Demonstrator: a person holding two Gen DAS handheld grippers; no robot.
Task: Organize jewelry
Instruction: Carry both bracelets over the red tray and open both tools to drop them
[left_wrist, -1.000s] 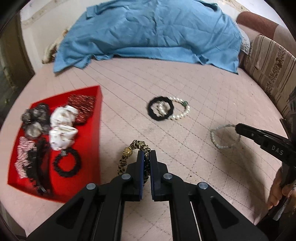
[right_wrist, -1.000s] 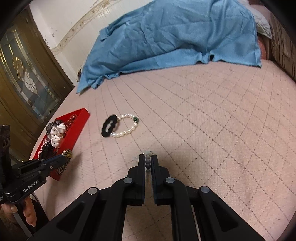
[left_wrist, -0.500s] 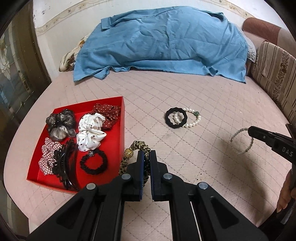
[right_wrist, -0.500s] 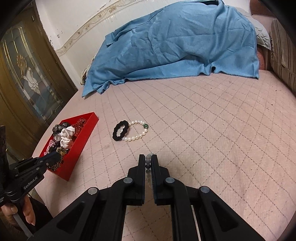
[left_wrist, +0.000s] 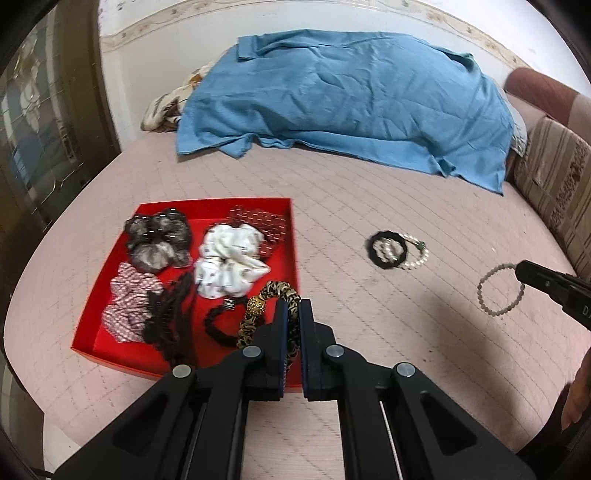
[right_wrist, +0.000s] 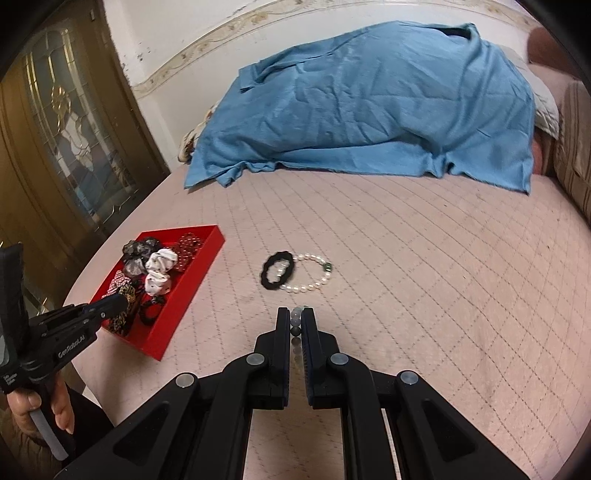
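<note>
Leopard-print bracelet (left_wrist: 282, 295) pinched in left claw (left_wrist: 289, 306) over red tray (left_wrist: 293, 236); right claw (right_wrist: 295, 314) grips bead bracelet (left_wrist: 500, 290).

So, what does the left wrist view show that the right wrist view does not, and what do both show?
Only the left wrist view shows the pale beaded bracelet as a full loop hanging from the right gripper. Only the right wrist view shows the brown glass-panelled door sharply and the hand on the left gripper. Both show the red tray, the leopard-print bangle and the white pearl bracelet.
</note>
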